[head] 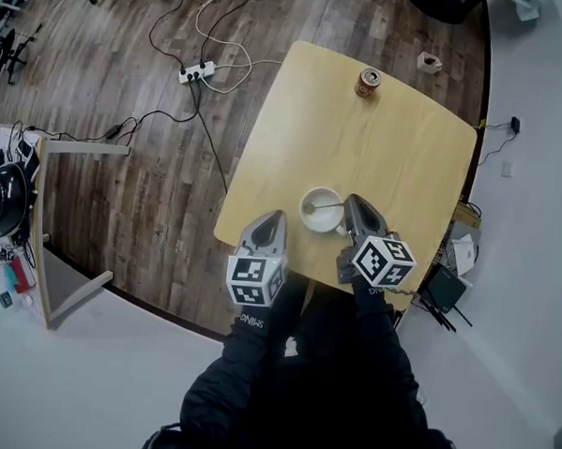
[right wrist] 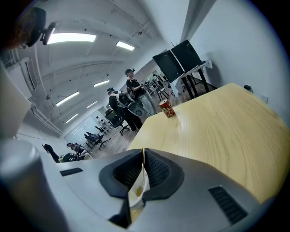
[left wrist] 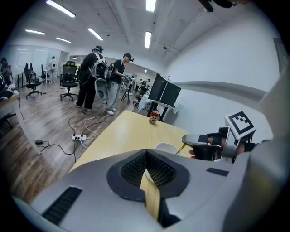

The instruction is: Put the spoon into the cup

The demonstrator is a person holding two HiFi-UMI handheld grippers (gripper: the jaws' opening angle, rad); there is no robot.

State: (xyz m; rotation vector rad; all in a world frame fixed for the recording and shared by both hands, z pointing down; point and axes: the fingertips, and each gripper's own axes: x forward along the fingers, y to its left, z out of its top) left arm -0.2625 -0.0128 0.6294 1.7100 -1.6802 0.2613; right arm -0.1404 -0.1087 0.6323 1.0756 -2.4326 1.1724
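A white cup (head: pixel 321 212) stands near the front edge of the light wooden table (head: pixel 398 150). A thin spoon (head: pixel 325 206) lies with its bowl end inside the cup and its handle slanting out to the right. My right gripper (head: pixel 351 204) is shut on that handle just right of the cup; in the right gripper view the handle shows as a thin edge between the closed pads (right wrist: pixel 143 154). My left gripper (head: pixel 275 216) hovers just left of the cup, shut and holding nothing (left wrist: pixel 146 152). The left gripper view shows the cup (left wrist: pixel 166 147) and the right gripper (left wrist: pixel 199 144) beyond the jaws.
A red can (head: pixel 367 83) stands at the table's far side. A power strip (head: pixel 197 72) with cables lies on the wooden floor to the left. A grey desk frame (head: pixel 47 216) stands far left. People stand in the background (left wrist: pixel 97 77).
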